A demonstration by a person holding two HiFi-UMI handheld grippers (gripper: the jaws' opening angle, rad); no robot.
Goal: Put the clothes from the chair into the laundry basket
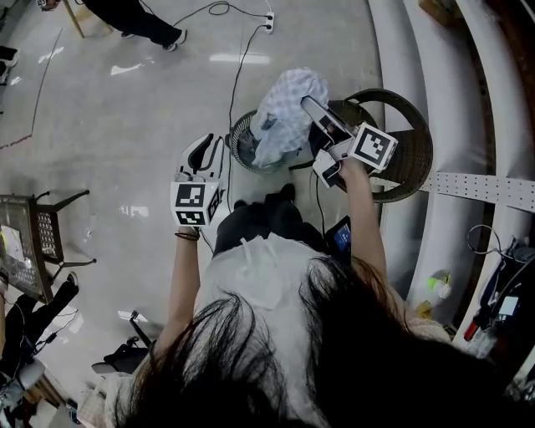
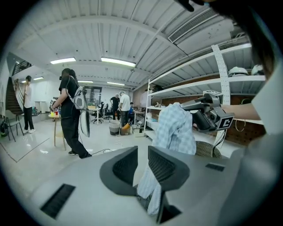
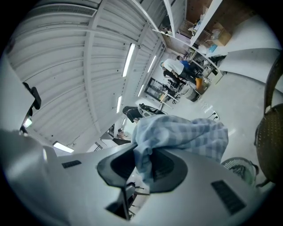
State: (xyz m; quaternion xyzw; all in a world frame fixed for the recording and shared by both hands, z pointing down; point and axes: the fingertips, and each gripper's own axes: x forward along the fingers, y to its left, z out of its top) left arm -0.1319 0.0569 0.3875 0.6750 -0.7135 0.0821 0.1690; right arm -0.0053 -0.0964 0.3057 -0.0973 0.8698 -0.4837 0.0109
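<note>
A blue-and-white checked cloth (image 1: 288, 109) hangs from my right gripper (image 1: 308, 103), which is shut on its upper edge. It dangles over the round wire laundry basket (image 1: 240, 132) on the floor. Beside the basket stands the dark wicker chair (image 1: 405, 159). In the right gripper view the cloth (image 3: 185, 137) is bunched between the jaws of the gripper (image 3: 143, 163), with the basket (image 3: 239, 165) below. My left gripper (image 1: 207, 149) is left of the basket, open and apart from the cloth. In the left gripper view, the cloth (image 2: 177, 128) shows beyond the gap of the gripper (image 2: 142, 154).
A black cable (image 1: 234, 75) runs across the floor to a power strip (image 1: 269, 18). A second chair (image 1: 33, 242) stands at the left edge. White shelving (image 1: 501, 188) lines the right side. A person (image 2: 70, 114) stands further off in the room.
</note>
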